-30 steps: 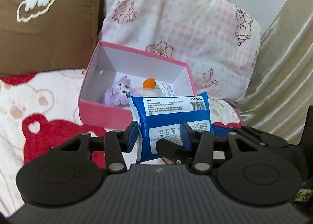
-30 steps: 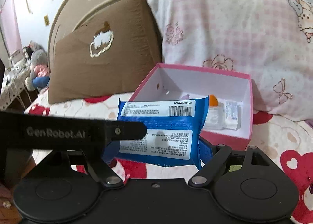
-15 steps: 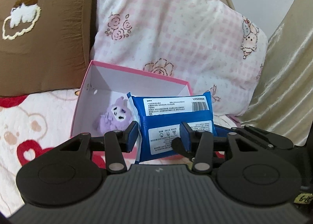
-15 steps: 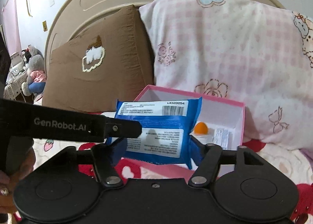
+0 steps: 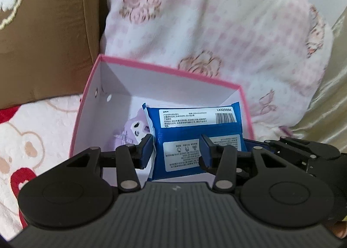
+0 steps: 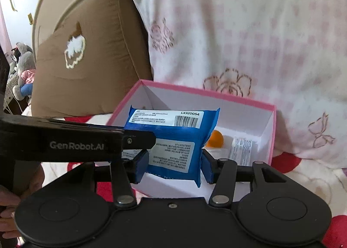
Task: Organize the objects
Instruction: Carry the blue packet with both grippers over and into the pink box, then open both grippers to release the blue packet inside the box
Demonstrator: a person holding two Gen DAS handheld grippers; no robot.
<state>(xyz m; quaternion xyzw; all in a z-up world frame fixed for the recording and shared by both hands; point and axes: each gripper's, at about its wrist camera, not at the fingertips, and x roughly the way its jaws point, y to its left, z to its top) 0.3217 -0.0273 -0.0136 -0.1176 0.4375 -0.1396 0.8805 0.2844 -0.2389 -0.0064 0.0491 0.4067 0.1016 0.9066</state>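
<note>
We hold a blue pack of wipes [image 5: 196, 137] over the pink box [image 5: 86, 105] on the bed [image 5: 39, 122]. The pack is up in the air, just above the open box, and it is not down inside yet.

Our left gripper [image 5: 175, 147] has its jaws set narrow on the left part of the pack, and the pads press on it. Our right gripper [image 6: 174, 164] is on the other end of the same pack. Its jaws are closing, the pack sits between them, and the pads look like they touch both of its sides.

Some of the tidy-up looks done. A little purple plush toy [image 5: 135, 131] already lies in the box. There is also a small bottle with an orange cap [image 6: 214, 138] in there, and a white packet [image 6: 240, 150] beside it.

What is left, we think, is to lower the pack into the box and let go. There is bare white floor at the near side of the box, so it should fit there. We cannot see any more loose things on the bed in these views, so we cannot tell if more needs to be put away.

A brown pillow [image 6: 91, 59] and a pink checked pillow [image 6: 249, 31] lean up behind the box.
</note>
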